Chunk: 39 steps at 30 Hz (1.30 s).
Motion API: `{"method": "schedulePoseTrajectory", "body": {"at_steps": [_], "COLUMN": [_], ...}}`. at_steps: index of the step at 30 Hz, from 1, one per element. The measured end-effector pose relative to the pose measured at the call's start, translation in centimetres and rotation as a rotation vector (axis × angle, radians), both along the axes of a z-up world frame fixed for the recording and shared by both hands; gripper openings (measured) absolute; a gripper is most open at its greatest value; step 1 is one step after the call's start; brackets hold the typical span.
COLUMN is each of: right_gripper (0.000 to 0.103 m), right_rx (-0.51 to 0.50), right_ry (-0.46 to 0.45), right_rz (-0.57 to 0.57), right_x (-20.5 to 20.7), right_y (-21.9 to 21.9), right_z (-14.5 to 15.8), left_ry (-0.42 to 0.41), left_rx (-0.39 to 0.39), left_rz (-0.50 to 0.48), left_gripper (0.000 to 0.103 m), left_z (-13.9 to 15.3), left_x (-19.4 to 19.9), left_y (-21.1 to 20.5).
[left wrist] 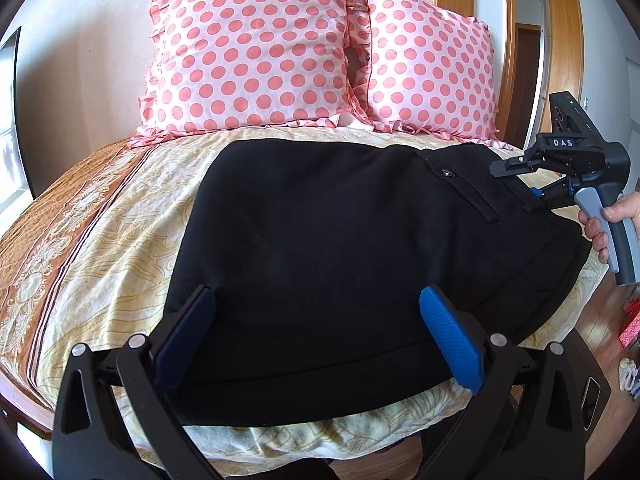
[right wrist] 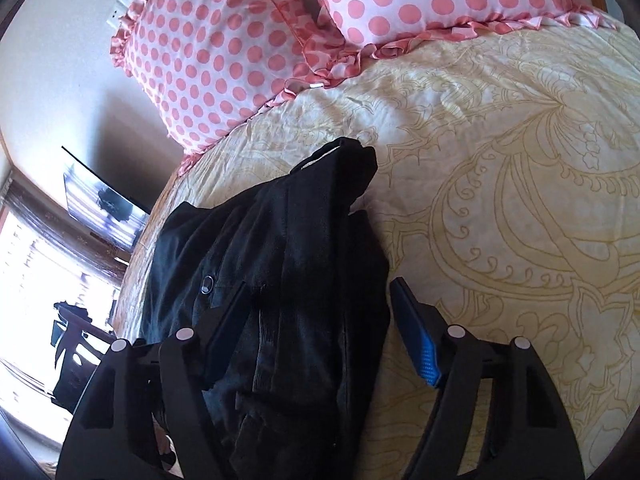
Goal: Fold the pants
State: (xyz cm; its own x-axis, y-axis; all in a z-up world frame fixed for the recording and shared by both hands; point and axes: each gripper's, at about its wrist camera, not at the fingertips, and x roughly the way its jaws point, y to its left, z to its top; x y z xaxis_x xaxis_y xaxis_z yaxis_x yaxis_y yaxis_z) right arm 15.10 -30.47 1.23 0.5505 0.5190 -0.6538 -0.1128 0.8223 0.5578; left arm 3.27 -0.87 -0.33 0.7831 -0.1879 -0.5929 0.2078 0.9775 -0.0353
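Black pants lie folded flat on a cream, scroll-patterned bedspread, in front of two pink polka-dot pillows propped at the head of the bed. The left wrist view alone shows the whole folded bundle, its buttoned back pocket towards the far right corner, and the brown patterned border of the bedspread at left. In that view the left gripper stands wide above the near edge of the pants, its blue pads apart and clamping nothing. It also shows the right gripper from outside, at the waistband end of the pants, with a person's hand round its grey handle; white lettering on its body reads "DAS". The right wrist view alone shows the waistband end close up: bunched dark layers, a metal button, and a wall-mounted screen beside a bright window. There the right gripper is partly open, the waistband edge lying between its jaws; the pads do not visibly press on the cloth. No other writing is legible.
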Motion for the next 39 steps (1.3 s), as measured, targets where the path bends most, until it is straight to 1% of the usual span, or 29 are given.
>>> {"method": "schedulePoseTrajectory", "body": {"at_steps": [2,3,4,5,9,10,11,12,13,16,19,22,24,25,26,28,34,36,39], "right_gripper": [0.071,0.068,0.063,0.060,0.059,0.059,0.059,0.059,0.059,0.059,0.060,0.060,0.055,0.045,0.039,0.033,0.031,0.026,0.025], "right_rx": [0.021,0.027,0.018,0.004,-0.094,-0.096,-0.115,-0.159,-0.179,-0.146,-0.134,-0.163,-0.144,-0.131,-0.130,-0.157,-0.174,-0.189,-0.102], "right_ry": [-0.003,-0.003,-0.004,-0.011,-0.111,-0.134,-0.146,-0.145,-0.131,-0.074,-0.053,-0.056,-0.066,-0.073,-0.084,-0.117,-0.223,-0.215,-0.190], "right_rz": [-0.013,-0.022,-0.027,-0.027,-0.001,0.027,0.038,0.038,0.034,-0.002,-0.027,-0.022,0.002,0.015,0.025,0.057,0.141,0.126,0.096], "right_x": [0.1,0.2,0.2,0.2,-0.9,-1.2,-1.3,-1.3,-1.1,-0.4,-0.3,-0.6,-0.6,-0.6,-0.6,-1.0,-2.3,-2.2,-1.8], "right_y": [-0.3,-0.5,-0.6,-0.5,1.1,1.5,2.0,2.4,2.5,1.6,1.1,1.5,1.6,1.6,1.8,2.5,4.8,4.6,3.2], "right_z": [-0.1,-0.2,-0.2,-0.1,1.4,1.7,1.9,1.9,1.7,0.8,0.2,0.1,0.0,0.1,0.4,1.1,3.1,2.8,1.9], "left_ry": [-0.001,0.000,0.000,0.000,-0.001,0.000,-0.001,-0.001,-0.001,-0.001,-0.001,-0.002,-0.002,-0.001,-0.001,-0.002,-0.004,-0.001,0.023], "left_rx": [0.000,0.001,0.000,0.000,0.001,0.000,0.000,0.001,0.001,0.001,0.001,0.001,0.001,0.001,0.001,0.001,0.002,0.001,-0.034], "left_rz": [0.001,0.000,0.000,-0.001,0.000,0.000,-0.001,-0.001,-0.001,-0.001,0.000,-0.001,0.001,0.001,0.000,0.000,0.002,0.000,-0.025], "left_gripper": [0.101,0.101,0.101,0.101,0.101,0.101,0.101,0.101,0.101,0.101,0.101,0.101,0.101,0.101,0.101,0.101,0.101,0.101,0.101], "left_z": [0.0,0.0,0.0,0.0,0.0,0.0,0.0,0.0,0.0,0.0,0.0,0.0,0.0,0.0,0.0,0.0,0.0,0.0,0.6], "left_x": [0.0,0.0,0.0,0.0,0.0,0.0,0.0,0.0,0.0,0.0,0.0,0.0,0.0,0.0,0.0,0.0,-0.1,-0.1,0.1], "left_y": [0.0,0.0,0.0,0.0,0.0,0.0,0.0,0.0,0.0,0.0,0.0,-0.1,-0.1,-0.1,0.0,0.0,-0.1,-0.1,0.5]}}
